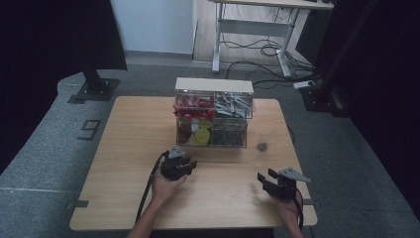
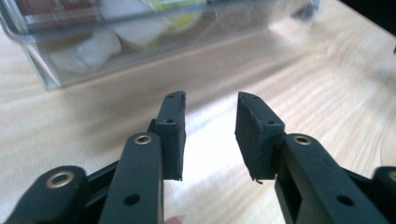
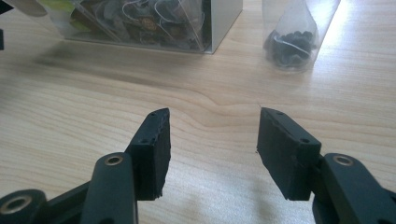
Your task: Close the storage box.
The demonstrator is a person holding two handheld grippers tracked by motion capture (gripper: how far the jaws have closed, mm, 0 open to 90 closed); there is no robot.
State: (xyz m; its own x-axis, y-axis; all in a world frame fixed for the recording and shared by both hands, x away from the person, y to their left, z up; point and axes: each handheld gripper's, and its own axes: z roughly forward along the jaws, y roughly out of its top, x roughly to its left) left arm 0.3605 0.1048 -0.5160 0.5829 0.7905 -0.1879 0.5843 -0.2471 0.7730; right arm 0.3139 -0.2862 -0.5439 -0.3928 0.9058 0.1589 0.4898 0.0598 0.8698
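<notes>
The clear organizer box point(image 1: 214, 115) stands at the table's point(image 1: 124, 163) far middle, a small pyramid sachet point(image 3: 293, 42) just right of it. Near it, the left gripper point(image 1: 187, 159) holds nothing, jaws parted; the right gripper point(image 1: 266, 176), nearer right, likewise gapes empty.

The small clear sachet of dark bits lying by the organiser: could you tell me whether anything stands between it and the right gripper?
Nothing visible does. The right gripper is open and empty, and bare table runs from it to the sachet. The clear organiser stands to the left of that path, apart from the sachet.
</notes>
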